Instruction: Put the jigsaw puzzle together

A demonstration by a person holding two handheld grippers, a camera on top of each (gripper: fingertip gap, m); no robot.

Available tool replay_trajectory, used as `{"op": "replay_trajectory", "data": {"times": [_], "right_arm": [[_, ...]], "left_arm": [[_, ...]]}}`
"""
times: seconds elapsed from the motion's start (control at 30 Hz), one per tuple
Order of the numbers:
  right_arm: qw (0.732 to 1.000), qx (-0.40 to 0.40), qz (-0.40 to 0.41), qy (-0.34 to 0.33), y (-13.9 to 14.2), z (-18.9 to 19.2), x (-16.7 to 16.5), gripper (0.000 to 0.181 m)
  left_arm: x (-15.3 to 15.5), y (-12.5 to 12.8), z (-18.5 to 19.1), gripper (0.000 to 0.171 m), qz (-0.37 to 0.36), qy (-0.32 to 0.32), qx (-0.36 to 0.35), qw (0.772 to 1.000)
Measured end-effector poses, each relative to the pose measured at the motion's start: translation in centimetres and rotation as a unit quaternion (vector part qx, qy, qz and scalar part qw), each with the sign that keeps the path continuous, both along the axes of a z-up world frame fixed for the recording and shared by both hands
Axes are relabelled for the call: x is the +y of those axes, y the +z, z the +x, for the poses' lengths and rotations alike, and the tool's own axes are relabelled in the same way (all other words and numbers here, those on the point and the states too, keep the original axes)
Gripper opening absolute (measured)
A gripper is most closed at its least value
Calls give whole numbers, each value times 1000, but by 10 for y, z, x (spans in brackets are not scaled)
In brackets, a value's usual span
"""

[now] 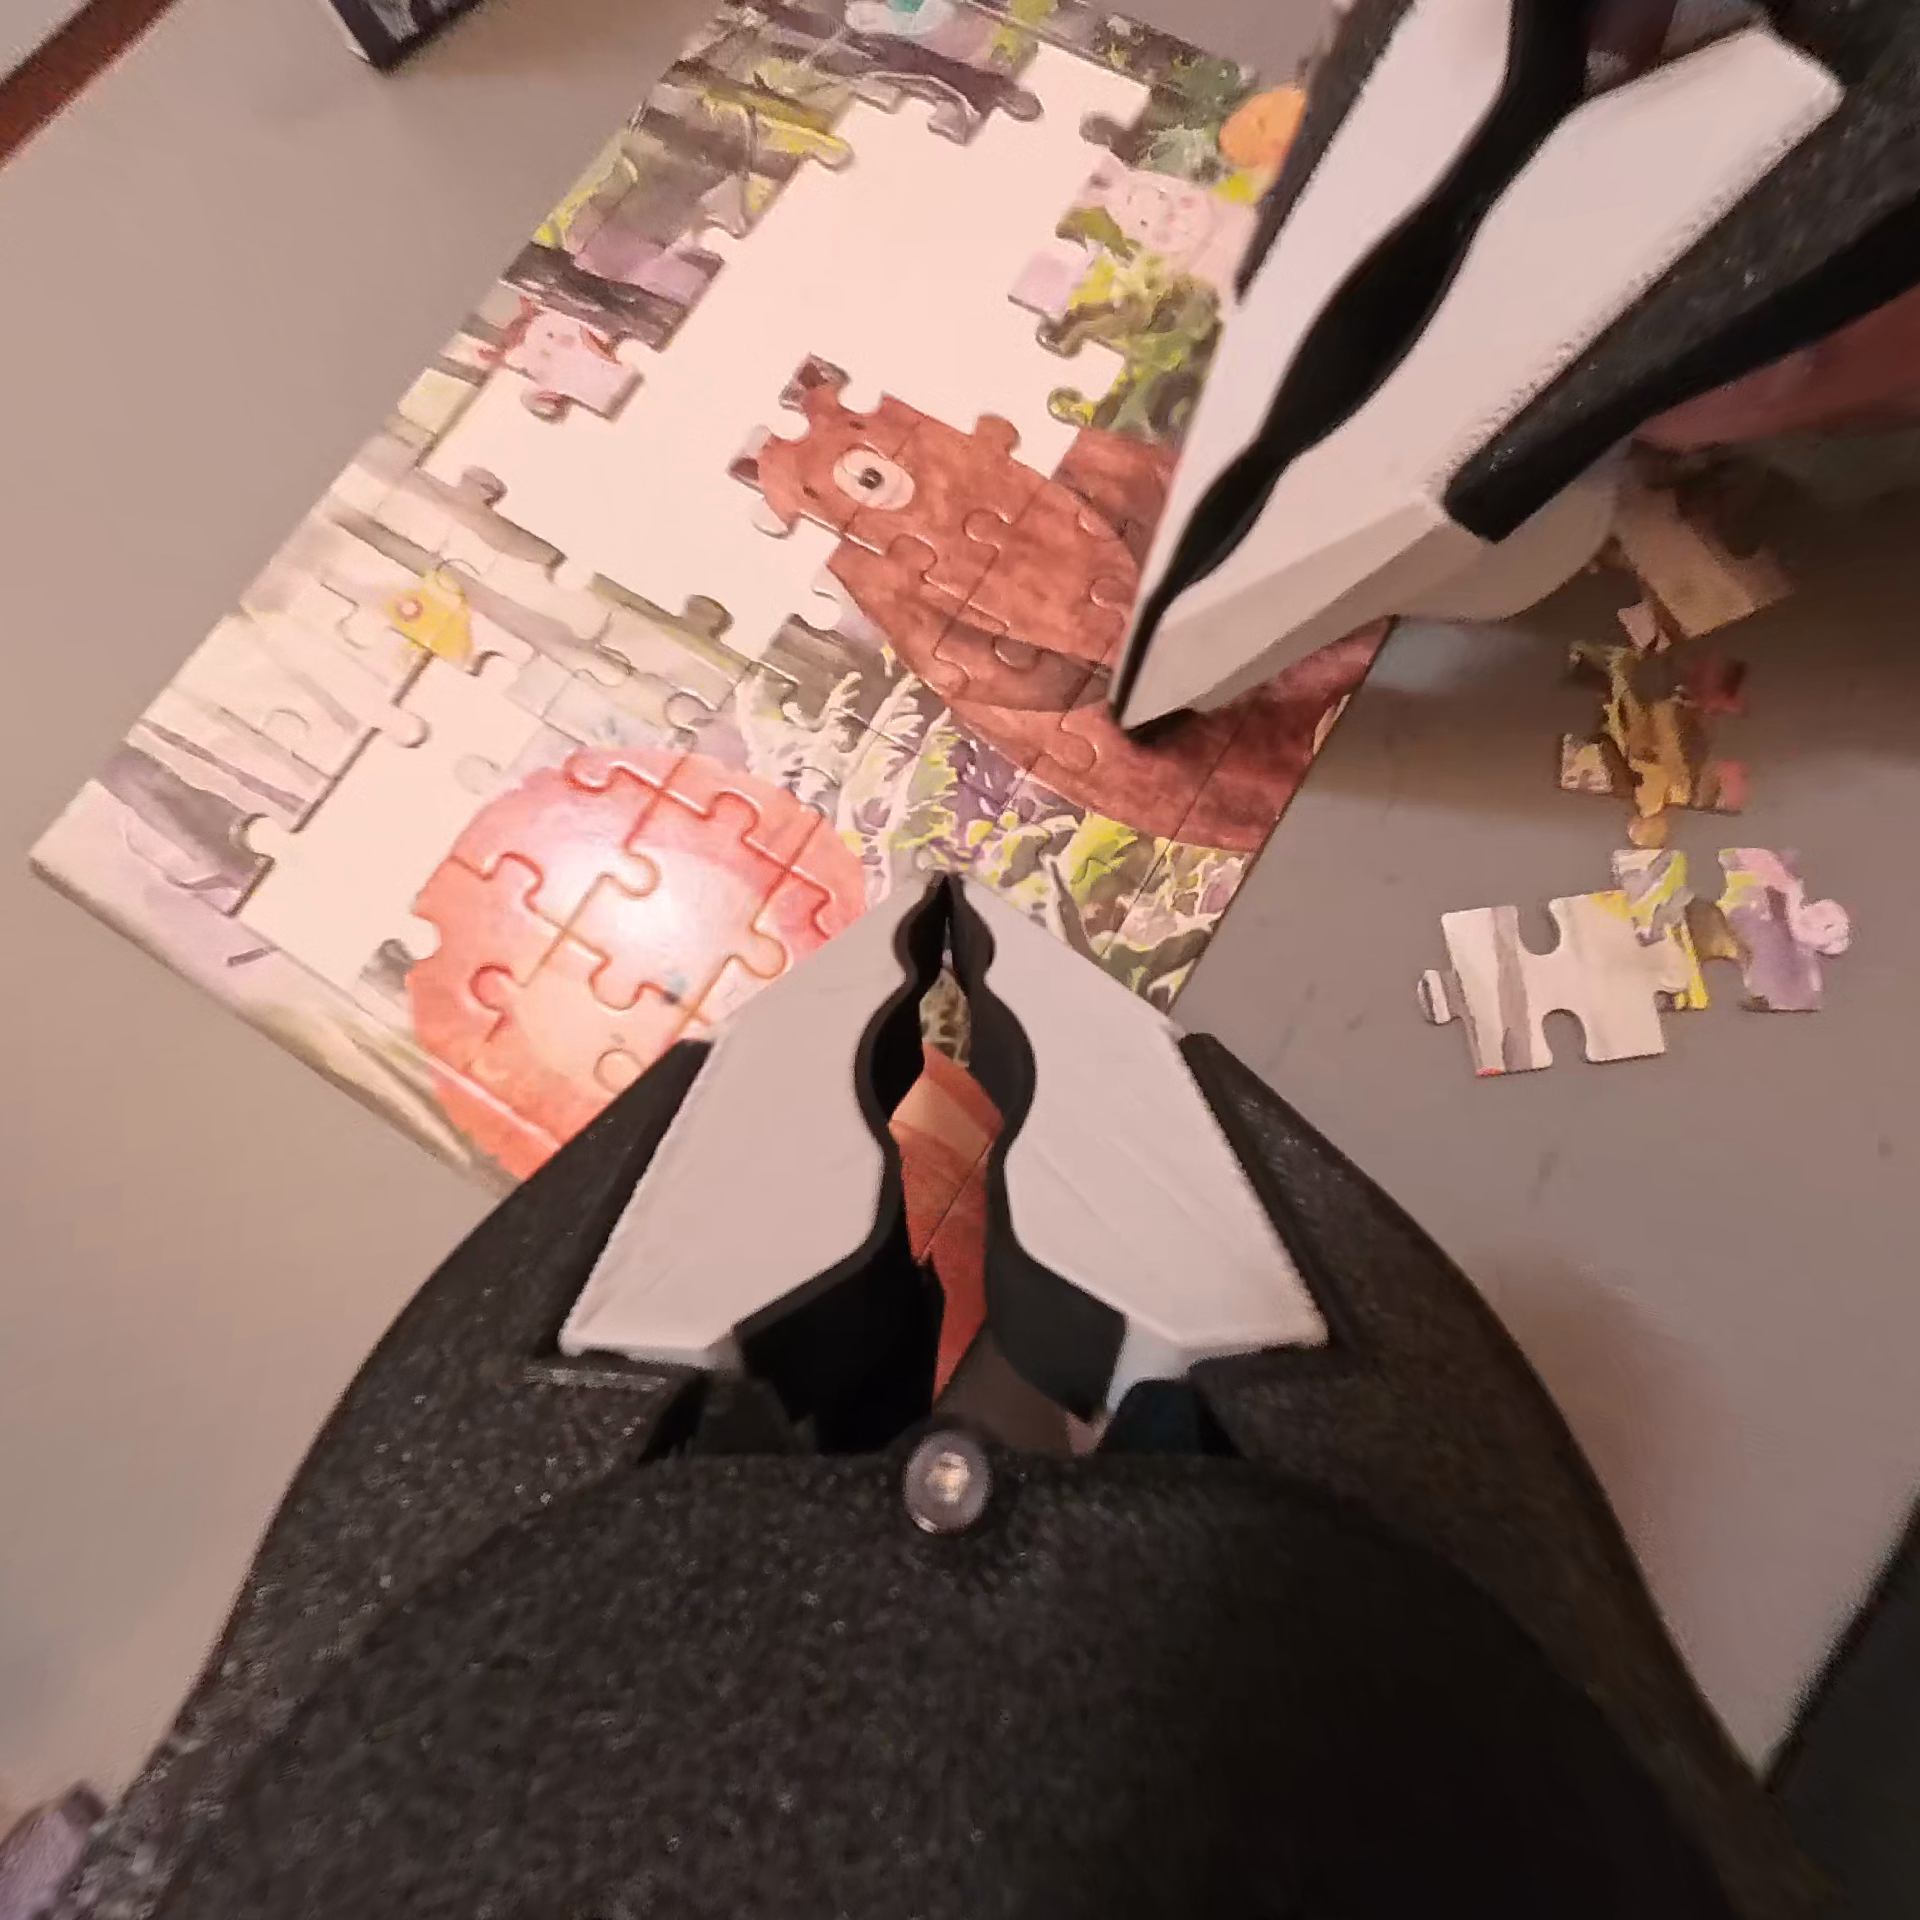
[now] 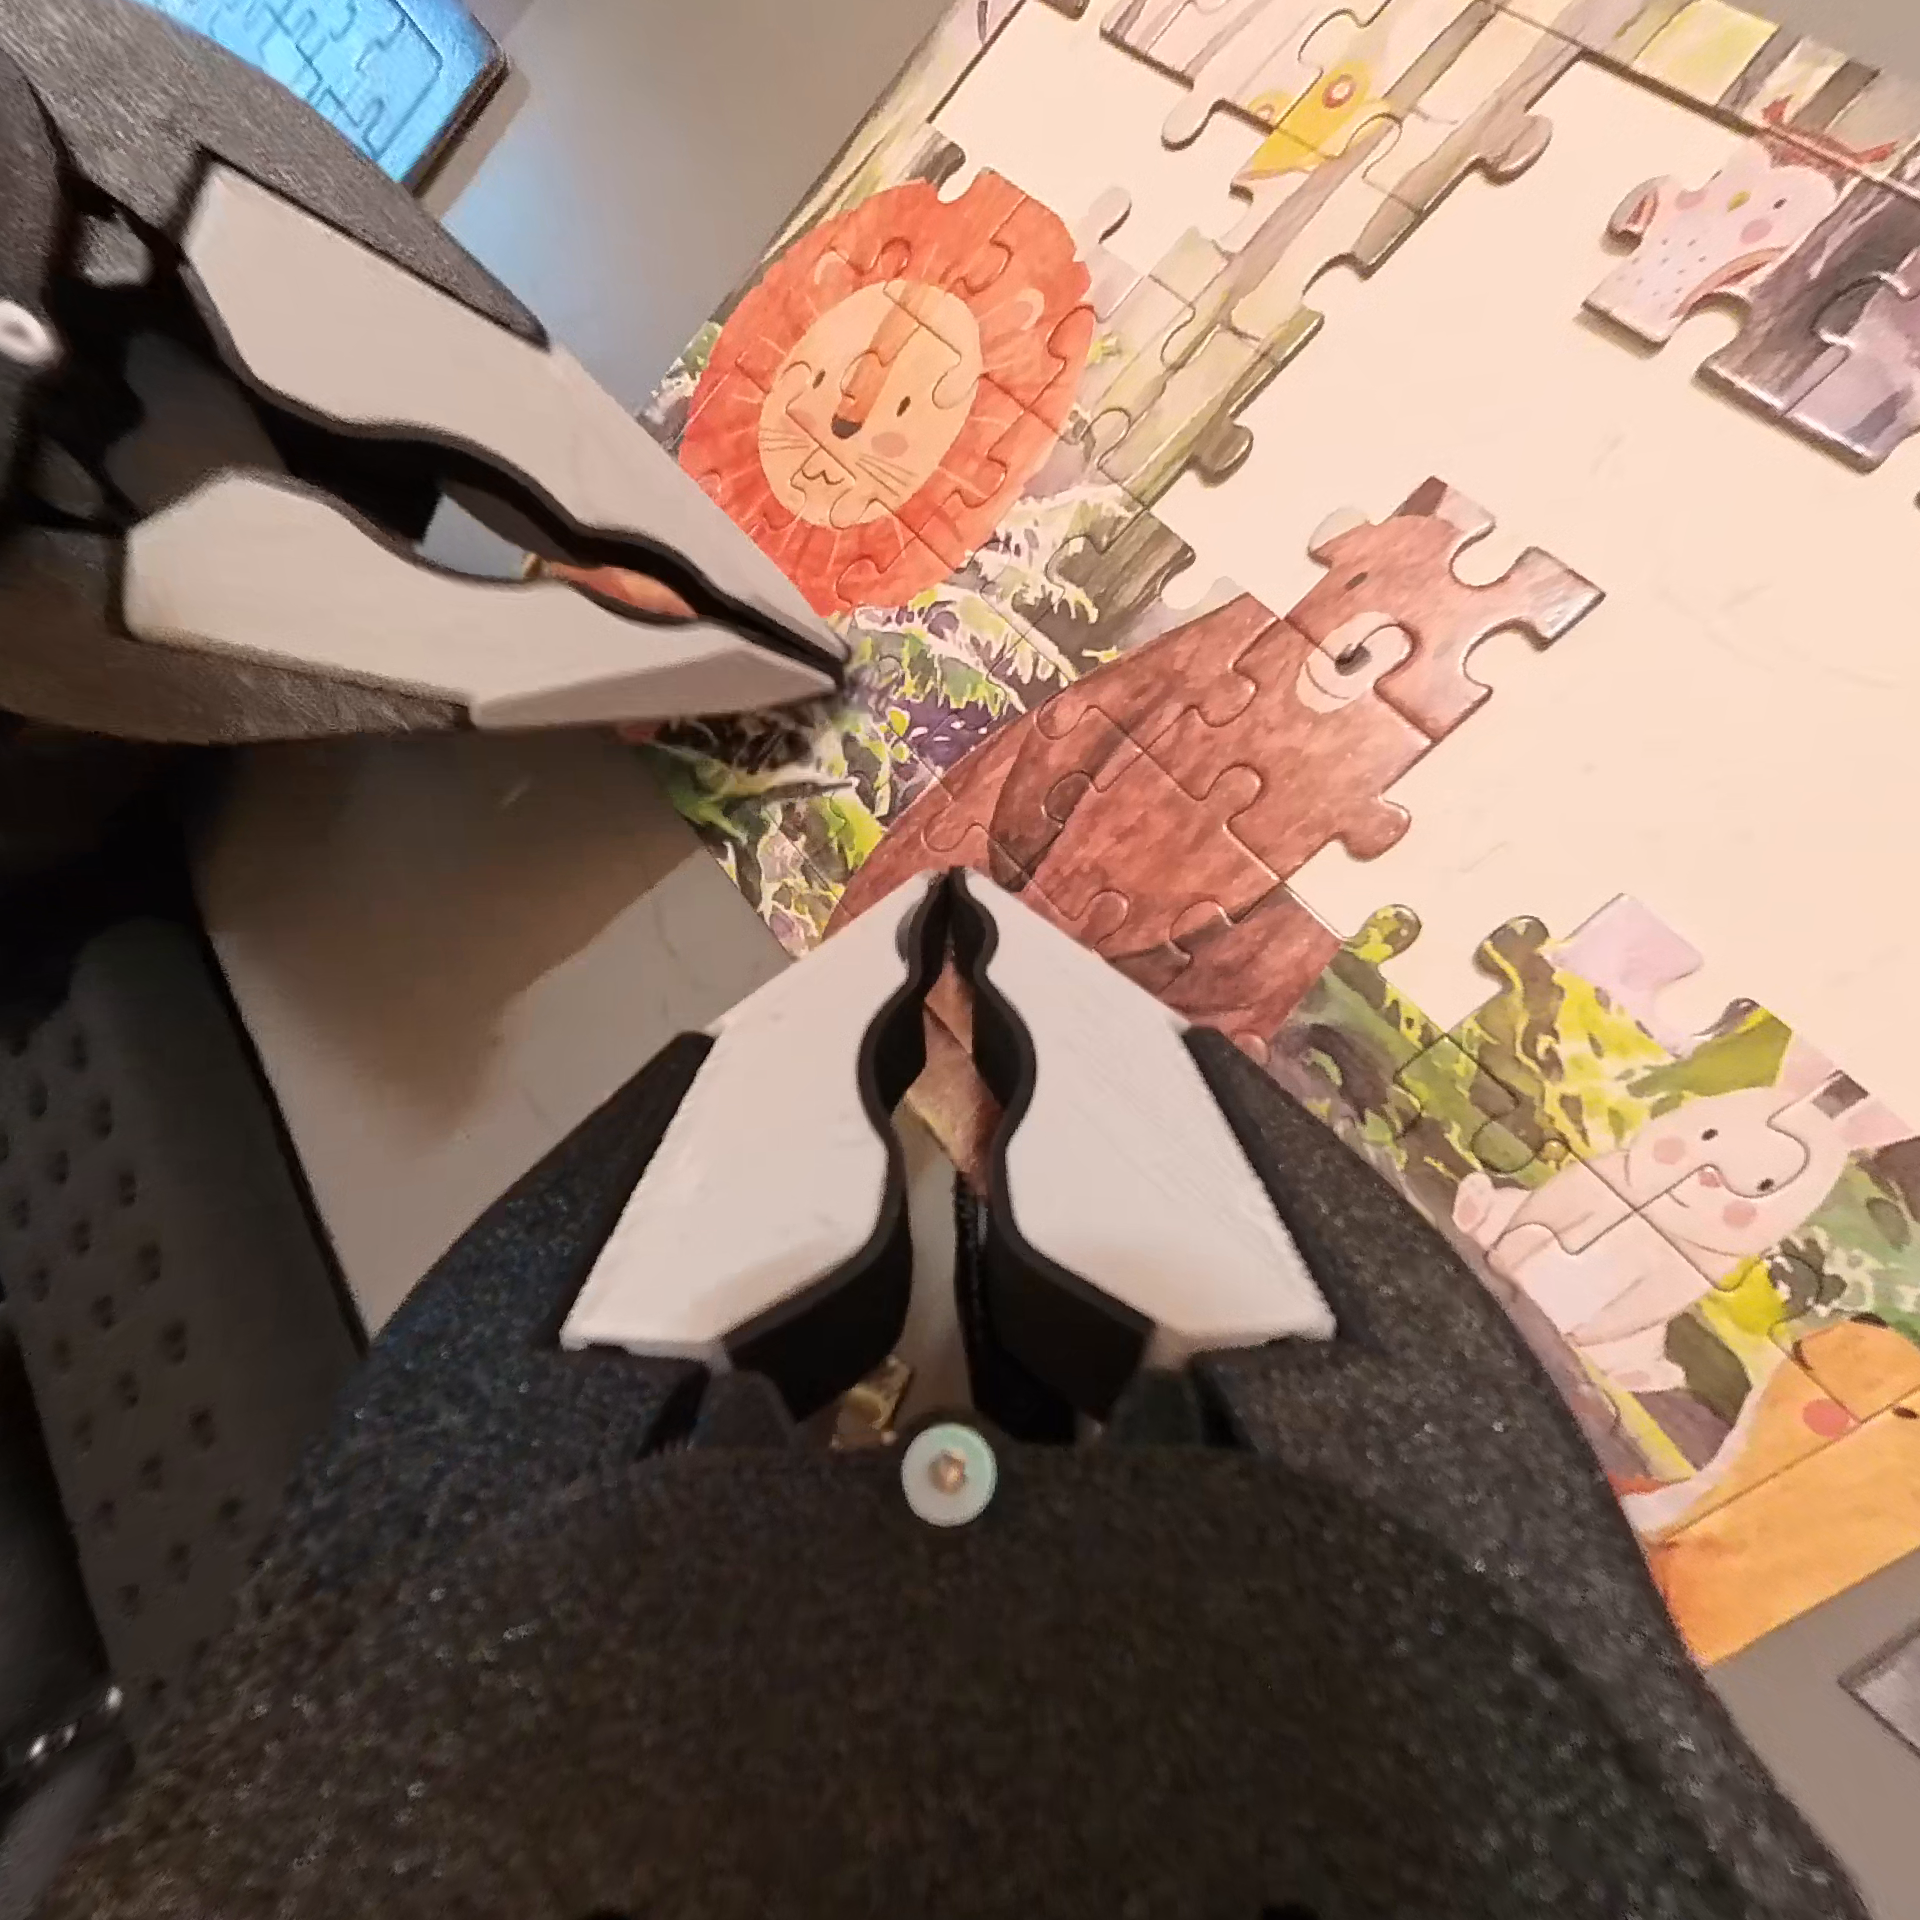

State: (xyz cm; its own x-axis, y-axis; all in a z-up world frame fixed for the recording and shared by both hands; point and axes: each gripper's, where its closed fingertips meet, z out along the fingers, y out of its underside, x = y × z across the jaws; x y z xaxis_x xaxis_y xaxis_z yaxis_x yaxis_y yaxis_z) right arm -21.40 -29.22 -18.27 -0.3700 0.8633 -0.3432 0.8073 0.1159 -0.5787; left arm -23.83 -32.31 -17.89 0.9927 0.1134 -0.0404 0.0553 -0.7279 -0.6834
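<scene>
In the left wrist view the left gripper [image 1: 948,883] has its two fingers closed tip to tip with nothing visible between them, the tips over the near edge of the jigsaw puzzle [image 1: 665,488], at the leafy strip beside the orange lion [image 1: 623,935]. Its black body hides the puzzle's near corner. The right gripper [image 1: 1138,717] comes in from the upper right, fingers together, its tip resting on the brown bear [image 1: 966,540] and covering the puzzle's right side. Loose pieces [image 1: 1621,925] lie on the grey table [image 1: 208,312] just right of the puzzle; those farther up are blurred. A dark box [image 1: 405,31] is cut off at the top edge.

In the right wrist view the right gripper [image 2: 948,881] shows its fingers together, tips over the bear's [image 2: 1195,769] lower body; whether they touch the surface cannot be told. The left gripper [image 2: 840,660], also closed, points at the foliage below the lion [image 2: 883,395]. A pale animal [image 2: 1662,1184] sits at the right; the puzzle [image 2: 1455,436] runs out of frame, with wide unfilled gaps.
</scene>
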Motion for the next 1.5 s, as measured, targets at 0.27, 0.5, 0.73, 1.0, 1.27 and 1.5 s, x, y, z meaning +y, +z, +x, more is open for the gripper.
{"op": "replay_trajectory", "data": {"times": [0.27,0.5,0.73,1.0,1.27,1.5], "right_arm": [[947,270,-20,-170,142,45,140,13],[967,164,3,-194,83,172,158,27],[988,85,18,-128,43,210,100,33],[995,62,73,-10,12,158,-5,26],[993,50,104,-3,4,124,-32,19],[992,73,106,13,9,115,-40,26]], "left_arm": [[-31,70,25,19,65,55,17,996],[-60,34,87,24,42,1,-46,998],[-25,14,109,40,17,-51,-2,999],[-2,1,116,41,-9,-84,45,995],[-19,-2,99,39,-9,-31,-6,999],[-45,0,86,29,-12,-7,-39,999]]}}
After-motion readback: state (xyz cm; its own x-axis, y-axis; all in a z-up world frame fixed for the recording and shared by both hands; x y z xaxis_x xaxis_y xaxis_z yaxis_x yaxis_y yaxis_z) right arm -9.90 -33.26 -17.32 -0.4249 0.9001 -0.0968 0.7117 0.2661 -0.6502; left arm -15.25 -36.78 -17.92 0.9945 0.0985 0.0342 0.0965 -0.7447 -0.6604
